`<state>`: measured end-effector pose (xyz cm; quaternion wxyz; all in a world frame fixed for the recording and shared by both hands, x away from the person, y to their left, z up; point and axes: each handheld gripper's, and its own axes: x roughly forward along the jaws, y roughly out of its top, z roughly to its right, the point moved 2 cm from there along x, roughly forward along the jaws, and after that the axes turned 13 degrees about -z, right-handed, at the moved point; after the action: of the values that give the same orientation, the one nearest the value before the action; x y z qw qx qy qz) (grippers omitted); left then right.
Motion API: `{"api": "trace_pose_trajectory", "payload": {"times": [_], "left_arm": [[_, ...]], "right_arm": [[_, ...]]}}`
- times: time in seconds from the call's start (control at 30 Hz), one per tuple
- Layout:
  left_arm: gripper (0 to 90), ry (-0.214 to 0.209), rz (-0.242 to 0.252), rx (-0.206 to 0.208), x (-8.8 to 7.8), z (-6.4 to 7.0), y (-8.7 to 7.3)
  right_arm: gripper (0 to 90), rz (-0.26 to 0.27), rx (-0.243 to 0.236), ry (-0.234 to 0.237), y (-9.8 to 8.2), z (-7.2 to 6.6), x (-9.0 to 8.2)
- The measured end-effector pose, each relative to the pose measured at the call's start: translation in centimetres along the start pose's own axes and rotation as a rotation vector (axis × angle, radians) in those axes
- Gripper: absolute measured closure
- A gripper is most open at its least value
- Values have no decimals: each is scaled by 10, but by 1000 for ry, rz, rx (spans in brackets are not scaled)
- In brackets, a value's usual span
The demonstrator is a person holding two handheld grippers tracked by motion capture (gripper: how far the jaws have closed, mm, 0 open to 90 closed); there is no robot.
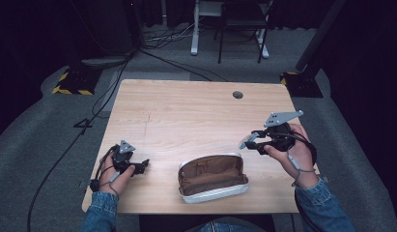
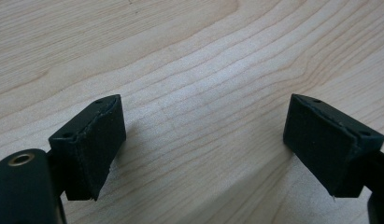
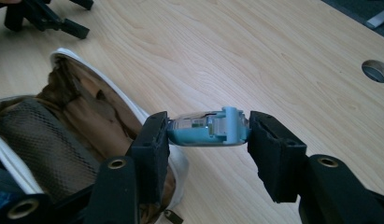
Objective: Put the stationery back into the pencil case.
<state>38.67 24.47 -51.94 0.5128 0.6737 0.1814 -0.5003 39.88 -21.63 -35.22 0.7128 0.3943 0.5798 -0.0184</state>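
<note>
A: Where is the white zip pouch with the brown lining [image 1: 214, 177]?

B: Lying open at the near edge of the pale wooden table [image 1: 186, 111], between the hands.

A: The right gripper [image 3: 208, 132]?

B: Raised at the right, jaws clamping a small light-blue plastic object [image 3: 209, 129].

A: The left gripper [image 2: 203, 144]?

B: Jaws spread wide over bare wood, near left.

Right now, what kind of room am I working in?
Probably a lab or recording studio, not a home: a bare wooden table on grey carpet, dark curtains all round, cables across the floor, and a stand base with hazard tape beside it.
</note>
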Motion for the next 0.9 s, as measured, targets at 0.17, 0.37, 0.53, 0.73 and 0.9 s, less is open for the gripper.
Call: {"api": "trace_pose_trajectory", "payload": {"times": [0.17,0.37,0.53,0.73,0.9], "left_arm": [[132,0,0,0,0,0,0],[132,0,0,0,0,0,0],[132,0,0,0,0,0,0],[132,0,0,0,0,0,0],[132,0,0,0,0,0,0]], "right_arm": [[498,15,-33,15,3,-16,-8],[497,25,-68,38,7,-31,-11],[497,25,-98,56,9,-42,-10],[497,23,-128,80,11,-52,-7],[497,11,-152,98,13,-61,-1]]}}
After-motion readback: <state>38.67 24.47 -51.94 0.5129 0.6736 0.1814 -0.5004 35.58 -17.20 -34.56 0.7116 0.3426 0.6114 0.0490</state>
